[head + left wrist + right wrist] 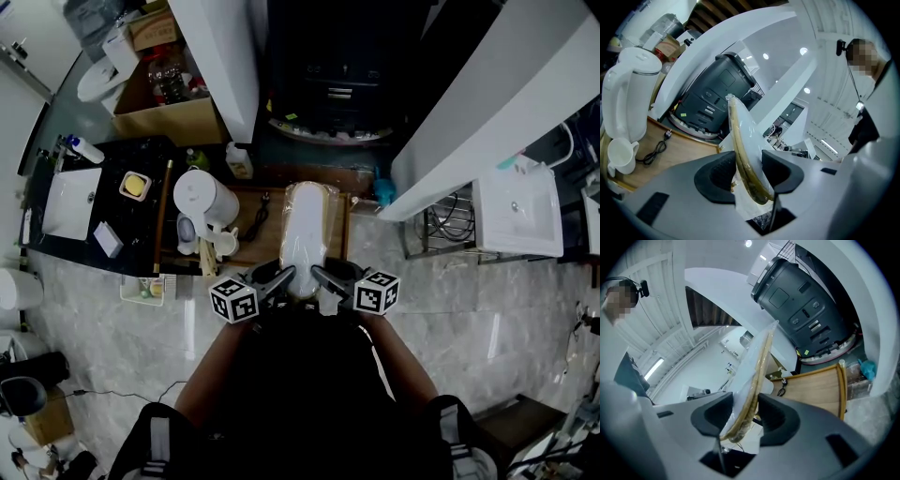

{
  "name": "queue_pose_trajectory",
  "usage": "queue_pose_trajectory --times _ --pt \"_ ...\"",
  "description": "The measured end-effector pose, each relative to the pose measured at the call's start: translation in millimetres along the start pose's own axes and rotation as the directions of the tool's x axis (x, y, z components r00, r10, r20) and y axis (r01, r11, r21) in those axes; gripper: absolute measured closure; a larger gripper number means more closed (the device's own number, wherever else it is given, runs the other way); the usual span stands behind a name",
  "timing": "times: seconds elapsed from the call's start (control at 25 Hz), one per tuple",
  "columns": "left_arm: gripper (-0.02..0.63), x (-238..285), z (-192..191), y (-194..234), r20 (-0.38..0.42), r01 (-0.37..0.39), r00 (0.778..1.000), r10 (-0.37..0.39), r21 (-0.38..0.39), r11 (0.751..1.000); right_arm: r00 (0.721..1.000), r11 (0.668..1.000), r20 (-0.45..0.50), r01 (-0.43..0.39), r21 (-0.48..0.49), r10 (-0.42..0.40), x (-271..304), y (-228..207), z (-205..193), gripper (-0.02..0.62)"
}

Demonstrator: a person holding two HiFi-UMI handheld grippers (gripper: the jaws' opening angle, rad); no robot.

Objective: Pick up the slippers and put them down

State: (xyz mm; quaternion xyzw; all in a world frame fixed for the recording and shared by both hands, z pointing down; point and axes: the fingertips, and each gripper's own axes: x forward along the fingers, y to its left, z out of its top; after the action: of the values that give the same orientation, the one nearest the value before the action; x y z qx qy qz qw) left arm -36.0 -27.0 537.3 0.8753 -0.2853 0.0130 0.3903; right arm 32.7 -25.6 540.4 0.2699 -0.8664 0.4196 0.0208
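Note:
A pair of pale slippers sealed in clear plastic [305, 234] hangs lengthwise over the wooden tray [267, 225], gripped at its near end from both sides. My left gripper [283, 277] is shut on the left edge. My right gripper [323, 277] is shut on the right edge. In the left gripper view the slippers [742, 140] stand edge-on, tan sole rim showing, between the dark pads of the left gripper [748, 164]. The right gripper view shows the same slippers [757, 371] pinched in the right gripper [744, 401]. The slippers' underside is hidden.
A white kettle [204, 195] and a mug [225, 244] stand at the tray's left, with a black cable [260, 216] beside them. A large black machine [328, 94] lies beyond. A black counter with a white sink [70, 202] is at left, a white basin [517, 216] at right.

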Motion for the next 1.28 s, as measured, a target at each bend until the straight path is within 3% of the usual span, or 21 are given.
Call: queue_pose_trajectory --times 0.48,1.28 --pt "0.431 -8 13 -15 0.067 -0.016 0.998 0.014 0.035 0.999 1.000 0.996 0.014 -0.003 -0.088 0.004 -7 20 17 0.430" --pt "0.433 -10 13 -23 0.063 -0.057 0.997 0.053 0.062 0.996 0.999 0.995 -0.002 -0.035 -0.093 0.035 -11 24 17 0.433"
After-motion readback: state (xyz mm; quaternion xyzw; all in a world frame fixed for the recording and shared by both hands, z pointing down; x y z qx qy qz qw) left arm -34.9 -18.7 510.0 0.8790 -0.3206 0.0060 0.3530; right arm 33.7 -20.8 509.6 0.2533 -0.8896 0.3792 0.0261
